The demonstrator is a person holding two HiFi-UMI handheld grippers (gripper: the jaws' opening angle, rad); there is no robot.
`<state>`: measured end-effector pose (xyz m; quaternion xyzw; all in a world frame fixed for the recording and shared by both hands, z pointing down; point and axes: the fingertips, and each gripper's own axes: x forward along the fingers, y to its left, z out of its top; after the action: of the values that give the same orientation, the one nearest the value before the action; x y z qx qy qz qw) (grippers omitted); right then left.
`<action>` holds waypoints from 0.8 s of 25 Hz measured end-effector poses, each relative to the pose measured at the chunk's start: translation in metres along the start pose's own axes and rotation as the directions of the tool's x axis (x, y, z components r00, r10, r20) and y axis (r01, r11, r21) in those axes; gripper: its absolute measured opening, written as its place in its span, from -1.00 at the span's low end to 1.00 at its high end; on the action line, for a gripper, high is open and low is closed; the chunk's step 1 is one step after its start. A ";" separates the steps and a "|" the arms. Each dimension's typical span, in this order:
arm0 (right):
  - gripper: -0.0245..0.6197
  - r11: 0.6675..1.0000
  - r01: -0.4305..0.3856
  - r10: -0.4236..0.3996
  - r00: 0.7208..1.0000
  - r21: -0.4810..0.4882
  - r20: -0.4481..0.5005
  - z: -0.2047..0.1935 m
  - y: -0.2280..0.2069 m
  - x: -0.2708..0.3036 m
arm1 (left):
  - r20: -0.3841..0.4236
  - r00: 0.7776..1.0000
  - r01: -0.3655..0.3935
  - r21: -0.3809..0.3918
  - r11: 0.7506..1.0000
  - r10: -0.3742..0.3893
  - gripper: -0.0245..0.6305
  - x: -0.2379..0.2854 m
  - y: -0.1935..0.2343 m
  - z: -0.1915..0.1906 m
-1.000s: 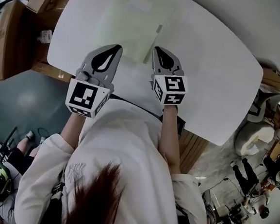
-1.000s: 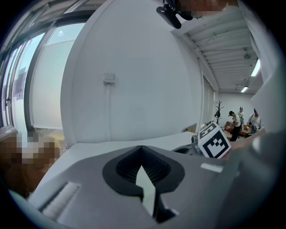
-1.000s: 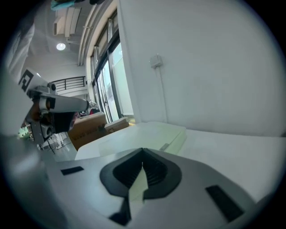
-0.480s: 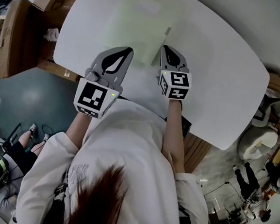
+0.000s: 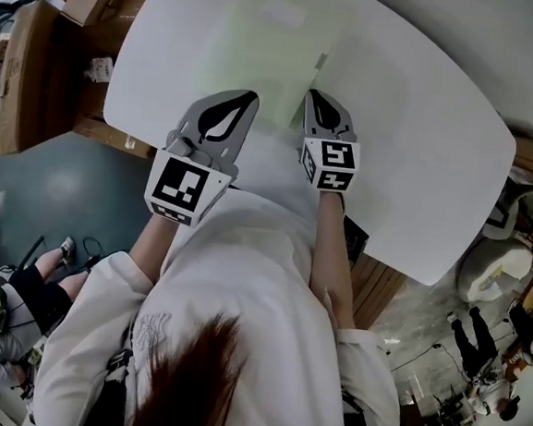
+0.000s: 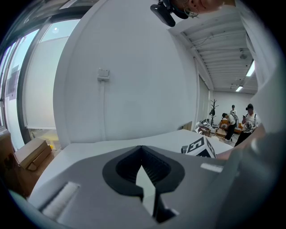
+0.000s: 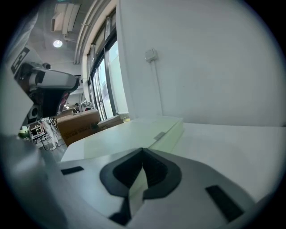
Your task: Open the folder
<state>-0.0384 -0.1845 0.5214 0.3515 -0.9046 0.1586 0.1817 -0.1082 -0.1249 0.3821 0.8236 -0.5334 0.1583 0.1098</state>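
The pale green folder (image 5: 261, 59) lies flat on the white surface (image 5: 420, 156), upper centre of the frame. At its near edge sit the right gripper (image 5: 316, 96) and left gripper (image 5: 247, 96) — both jaws pressed together, empty.

A white tabletop (image 5: 420, 156) stands against a plain white wall (image 6: 134, 67) that carries a small switch box (image 6: 103, 74). Cardboard boxes (image 5: 24, 66) crowd the tabletop's left end, above a blue-grey floor (image 5: 56, 184) and near tall windows (image 7: 102, 80). Strip lights (image 6: 250, 69) burn on the ceiling over distant people (image 6: 243, 121).
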 end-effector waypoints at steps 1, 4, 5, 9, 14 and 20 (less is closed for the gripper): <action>-0.91 1.000 0.002 -0.002 1.000 0.005 0.002 0.000 0.000 0.000 | -0.003 1.000 0.003 -0.001 1.000 -0.003 -0.90 0.000 0.000 -0.001; -0.91 1.000 0.020 -0.020 1.000 -0.020 0.000 0.005 -0.004 -0.001 | -0.007 1.000 0.009 -0.003 1.000 -0.009 -0.90 0.001 -0.001 -0.002; -0.91 0.999 0.027 -0.026 1.000 -0.027 0.003 0.007 -0.006 -0.001 | -0.007 1.000 0.011 -0.003 1.000 -0.011 -0.90 0.001 -0.002 -0.002; -0.91 0.999 0.033 -0.033 0.999 -0.022 -0.001 0.005 -0.009 0.001 | -0.012 1.000 0.011 -0.002 1.000 -0.011 -0.90 0.002 -0.001 -0.003; -0.91 0.999 0.027 -0.027 1.000 -0.044 0.004 0.003 -0.006 0.004 | -0.020 0.999 0.026 0.013 1.000 -0.025 -0.90 0.005 -0.005 -0.005; -0.91 0.998 0.019 -0.017 0.999 -0.057 0.037 0.015 -0.003 0.003 | -0.016 0.999 0.034 0.018 0.999 -0.034 -0.90 0.005 -0.006 -0.004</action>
<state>-0.0418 -0.1947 0.5104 0.3569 -0.9088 0.1247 0.1765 -0.1012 -0.1255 0.3878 0.8323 -0.5169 0.1677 0.1090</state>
